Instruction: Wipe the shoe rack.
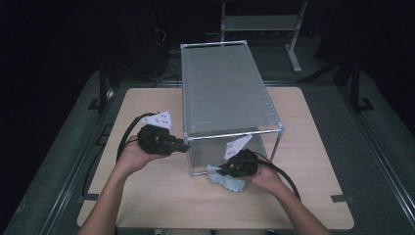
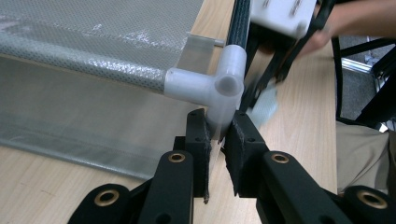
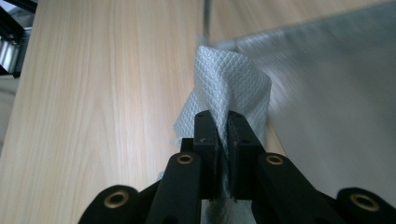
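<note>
Cloth pinched in shut right jaws beside mesh box on worktop; box's corner post clamped in left jaws.

I see a pale wooden counter carrying a mesh-walled frame box at its middle, reaching far, and a light-blue cloth at the box's near end.

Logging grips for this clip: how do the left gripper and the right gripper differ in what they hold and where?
The left gripper clamps the rack's white corner joint, raised off the table; the right gripper pinches a pale cloth low at the table beside the rack's front. Left grips something rigid, right something limp. Both are shut.
</note>
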`<state>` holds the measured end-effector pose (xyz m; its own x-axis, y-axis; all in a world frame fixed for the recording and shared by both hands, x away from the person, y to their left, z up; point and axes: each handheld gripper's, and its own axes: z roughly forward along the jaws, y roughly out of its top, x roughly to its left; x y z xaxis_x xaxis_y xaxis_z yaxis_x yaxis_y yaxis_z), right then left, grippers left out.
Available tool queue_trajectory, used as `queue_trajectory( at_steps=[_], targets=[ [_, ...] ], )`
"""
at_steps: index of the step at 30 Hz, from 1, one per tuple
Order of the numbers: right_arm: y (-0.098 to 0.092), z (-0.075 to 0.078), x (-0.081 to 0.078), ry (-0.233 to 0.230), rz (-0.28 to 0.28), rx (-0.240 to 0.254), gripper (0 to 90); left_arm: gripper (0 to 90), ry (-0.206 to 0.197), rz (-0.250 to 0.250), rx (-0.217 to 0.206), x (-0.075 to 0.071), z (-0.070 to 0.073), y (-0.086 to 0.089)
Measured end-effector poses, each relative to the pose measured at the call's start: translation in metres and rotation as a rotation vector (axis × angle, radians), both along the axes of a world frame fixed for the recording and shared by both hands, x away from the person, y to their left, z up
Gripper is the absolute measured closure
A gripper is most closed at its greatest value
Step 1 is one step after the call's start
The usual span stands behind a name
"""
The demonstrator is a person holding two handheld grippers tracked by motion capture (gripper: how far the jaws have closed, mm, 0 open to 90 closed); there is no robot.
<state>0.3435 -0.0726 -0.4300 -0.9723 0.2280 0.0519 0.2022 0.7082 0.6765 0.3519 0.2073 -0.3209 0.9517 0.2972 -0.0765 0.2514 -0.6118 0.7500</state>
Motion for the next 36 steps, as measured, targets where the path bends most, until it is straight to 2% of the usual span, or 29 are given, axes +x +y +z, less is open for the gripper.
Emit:
queue_trajectory(
  at_steps=[4, 7, 9, 12, 13, 15, 17, 19, 21, 25, 27, 30, 32, 34, 36],
  targets=[
    [0.029, -0.01, 0.005, -0.021, 0.04, 0.015, 83.3, 79.6, -0.002, -0.002, 0.002, 0.0, 0.0, 0.0],
    [0.041, -0.015, 0.006, -0.021, 0.02, 0.009, 83.3, 79.8, 0.001, -0.002, 0.0, 0.0, 0.0, 0.001],
    [0.04, -0.018, 0.007, -0.035, 0.001, -0.006, 83.3, 79.8, 0.0, -0.004, 0.002, 0.0, 0.0, 0.001],
    [0.023, -0.02, 0.007, -0.048, -0.026, -0.025, 83.3, 79.8, -0.001, -0.002, 0.003, 0.0, 0.0, 0.001],
    [0.011, -0.019, 0.007, -0.061, -0.039, -0.034, 83.4, 79.8, 0.0, -0.001, 0.002, 0.0, 0.0, 0.001],
    [-0.008, -0.02, 0.004, -0.045, -0.08, -0.034, 83.4, 79.8, 0.001, -0.002, 0.001, 0.0, 0.0, 0.0],
    [-0.032, -0.019, 0.002, -0.05, -0.127, -0.046, 83.4, 79.8, 0.002, -0.002, 0.004, 0.0, 0.0, -0.001],
    [-0.044, -0.019, 0.002, -0.044, -0.15, -0.048, 83.4, 79.8, 0.0, -0.004, 0.004, 0.0, 0.0, -0.003],
    [-0.042, -0.019, 0.002, -0.051, -0.153, -0.052, 83.4, 79.8, -0.001, -0.006, 0.006, 0.001, 0.0, -0.003],
    [-0.015, -0.02, 0.003, -0.057, -0.106, -0.036, 83.3, 79.9, -0.003, -0.003, 0.008, 0.001, 0.0, -0.002],
    [-0.012, -0.02, 0.003, -0.059, -0.102, -0.038, 83.4, 80.0, -0.004, -0.004, 0.01, 0.002, 0.001, -0.001],
    [-0.026, -0.02, 0.003, -0.065, -0.125, -0.044, 83.5, 80.2, -0.007, -0.006, 0.01, 0.001, 0.0, -0.001],
    [-0.044, -0.02, 0.002, -0.055, -0.166, -0.05, 83.5, 80.2, -0.007, -0.005, 0.005, 0.001, 0.0, -0.001],
    [-0.062, -0.02, 0.002, -0.078, -0.198, -0.065, 83.5, 80.2, -0.007, -0.004, -0.002, 0.001, -0.001, 0.0],
    [-0.069, -0.02, 0.002, -0.077, -0.214, -0.062, 83.6, 80.2, -0.005, -0.008, -0.005, 0.0, -0.001, 0.0]
  ],
)
